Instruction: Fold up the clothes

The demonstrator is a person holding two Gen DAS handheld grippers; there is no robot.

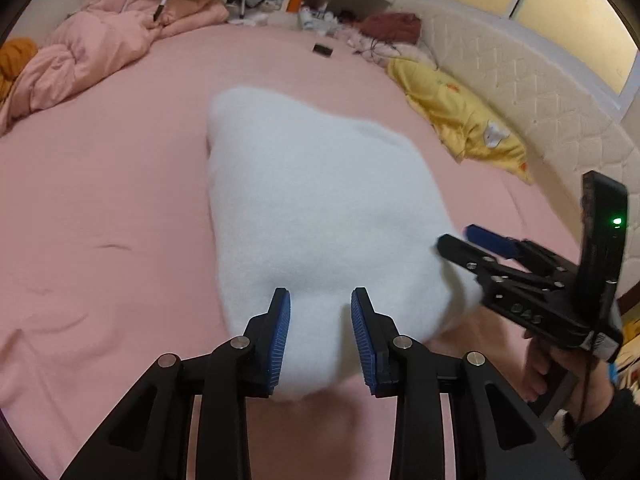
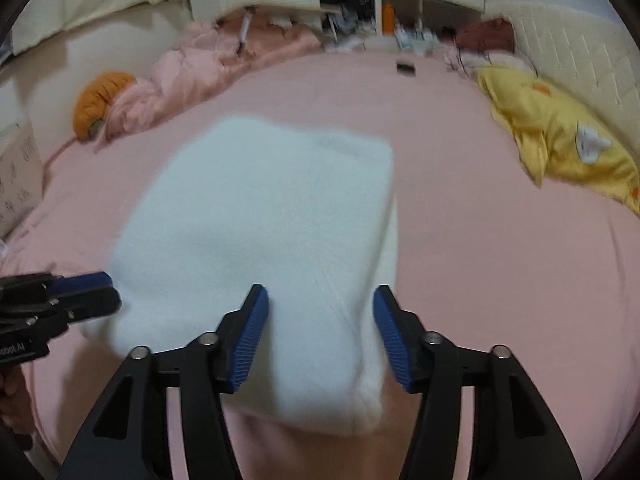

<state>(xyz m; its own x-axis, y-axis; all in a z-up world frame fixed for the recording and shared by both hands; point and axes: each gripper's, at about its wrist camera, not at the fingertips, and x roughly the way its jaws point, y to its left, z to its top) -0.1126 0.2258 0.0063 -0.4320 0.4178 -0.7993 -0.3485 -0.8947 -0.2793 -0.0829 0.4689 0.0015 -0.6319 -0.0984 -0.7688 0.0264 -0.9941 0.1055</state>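
On the pink bed point(image 1: 100, 184), both claws gape over the white garment point(image 1: 312, 208).

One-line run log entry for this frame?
left gripper: open | right gripper: open | white garment: folded on pink bed, not gripped

Pink-sheeted bed point(image 1: 120, 184) — quilted cream wall point(image 1: 532, 92) (windows point(image 1: 560, 4) above).

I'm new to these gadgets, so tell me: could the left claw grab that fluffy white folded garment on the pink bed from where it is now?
Probably yes. The left claw is open just above the near edge of the fluffy white folded garment, with nothing between them. The right claw sits off to the side.
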